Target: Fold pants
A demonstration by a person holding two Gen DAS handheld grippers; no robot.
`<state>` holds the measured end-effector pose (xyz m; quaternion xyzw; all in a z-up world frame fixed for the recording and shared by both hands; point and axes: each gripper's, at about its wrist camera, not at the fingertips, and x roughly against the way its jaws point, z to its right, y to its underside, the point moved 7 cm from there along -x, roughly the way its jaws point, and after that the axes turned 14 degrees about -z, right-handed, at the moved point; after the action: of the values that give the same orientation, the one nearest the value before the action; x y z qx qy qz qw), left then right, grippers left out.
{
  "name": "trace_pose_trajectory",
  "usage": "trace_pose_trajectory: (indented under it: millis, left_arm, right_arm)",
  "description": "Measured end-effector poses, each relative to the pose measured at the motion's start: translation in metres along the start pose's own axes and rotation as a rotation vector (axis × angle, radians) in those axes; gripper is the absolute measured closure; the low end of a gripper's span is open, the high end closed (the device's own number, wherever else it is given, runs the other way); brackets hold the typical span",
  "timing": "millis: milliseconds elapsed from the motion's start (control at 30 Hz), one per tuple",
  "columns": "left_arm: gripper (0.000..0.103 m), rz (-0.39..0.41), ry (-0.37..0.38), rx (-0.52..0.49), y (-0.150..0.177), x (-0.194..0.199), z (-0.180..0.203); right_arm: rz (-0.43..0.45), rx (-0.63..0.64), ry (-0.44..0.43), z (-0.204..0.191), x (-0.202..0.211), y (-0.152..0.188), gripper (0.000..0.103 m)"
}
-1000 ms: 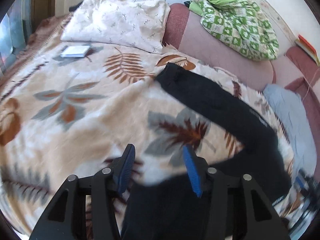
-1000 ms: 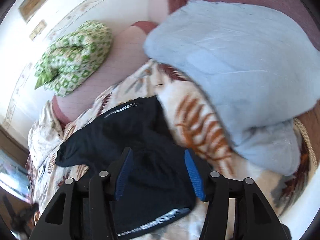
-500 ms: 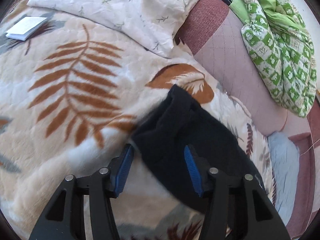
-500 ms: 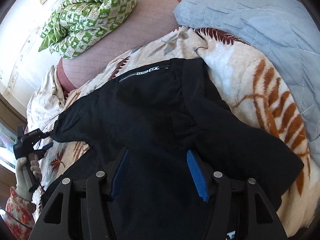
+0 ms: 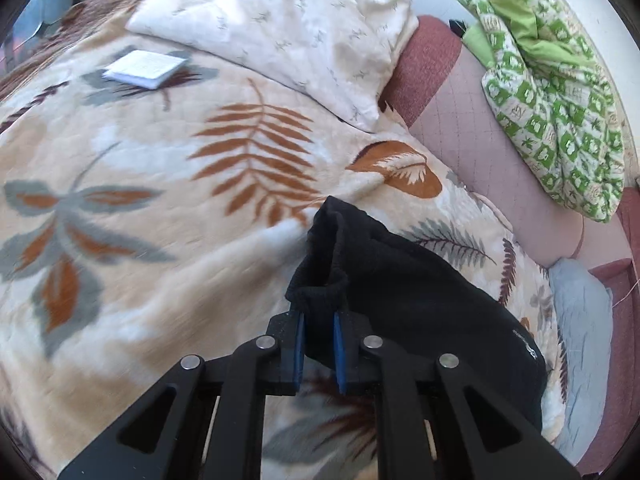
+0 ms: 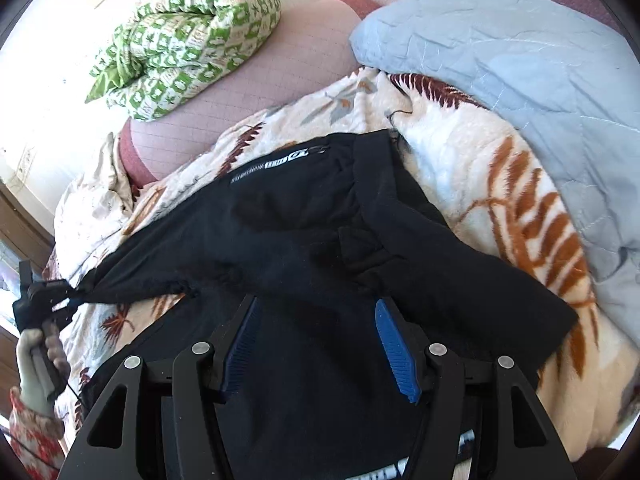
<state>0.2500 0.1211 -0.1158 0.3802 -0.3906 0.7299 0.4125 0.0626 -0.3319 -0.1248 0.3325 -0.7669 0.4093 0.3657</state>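
Observation:
Black pants (image 5: 420, 300) lie on a leaf-patterned blanket (image 5: 160, 208) on a bed. My left gripper (image 5: 318, 320) is shut on the cuff end of one pant leg (image 5: 324, 264) and holds it bunched just above the blanket. In the right wrist view the pants (image 6: 304, 232) spread across the middle, with white lettering near the waistband (image 6: 276, 166). My right gripper (image 6: 316, 344) is open and hovers over the pants' body. The left gripper (image 6: 44, 296) shows at the far left of that view, pulling the leg taut.
A white pillow (image 5: 280, 28) and a small white booklet (image 5: 144, 68) lie at the bed's head. A green checked quilt (image 5: 560, 92) sits on the pink sofa back (image 5: 500, 160). A light blue quilt (image 6: 520, 80) lies to the right of the pants.
My left gripper has closed on the pant leg's cuff and lifted it. My right gripper has stayed open over the pants, and the leg is now pulled taut.

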Motion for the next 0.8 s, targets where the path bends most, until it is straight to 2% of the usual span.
trace_pose_trajectory:
  millis: [200,267,333,400,467,600,733,800]
  left_arm:
    - [0.091,-0.029,0.029,0.087,0.033,0.013,-0.058]
    - [0.080,-0.065,0.070,0.108,0.044,0.010,-0.073]
    - [0.079,-0.068,0.127,0.121,0.050,0.013,-0.084]
    - [0.076,-0.052,0.110,0.114,0.051,0.023,-0.091]
    - [0.076,-0.031,0.058,0.100,0.048,0.034,-0.096]
    - [0.071,0.012,0.010,0.028,0.044,0.055,-0.087]
    - [0.069,-0.010,0.008,-0.082,0.057,0.051,-0.052]
    - [0.067,-0.026,-0.027,-0.156,0.075,0.044,-0.037]
  right_arm:
    - [-0.019,0.030,-0.018,-0.007,0.012,0.023,0.037]
    - [-0.030,0.031,-0.022,-0.006,0.013,0.029,0.037]
    - [-0.038,0.026,-0.025,-0.003,0.013,0.033,0.037]
    - [-0.043,0.009,-0.032,0.000,0.013,0.032,0.037]
    - [-0.045,0.000,-0.029,0.004,0.012,0.029,0.037]
    - [-0.045,0.022,-0.004,0.001,0.007,0.015,0.036]
    - [-0.040,0.099,0.062,-0.012,-0.014,-0.029,0.033]
    - [-0.048,0.139,0.118,-0.017,-0.032,-0.059,0.032]
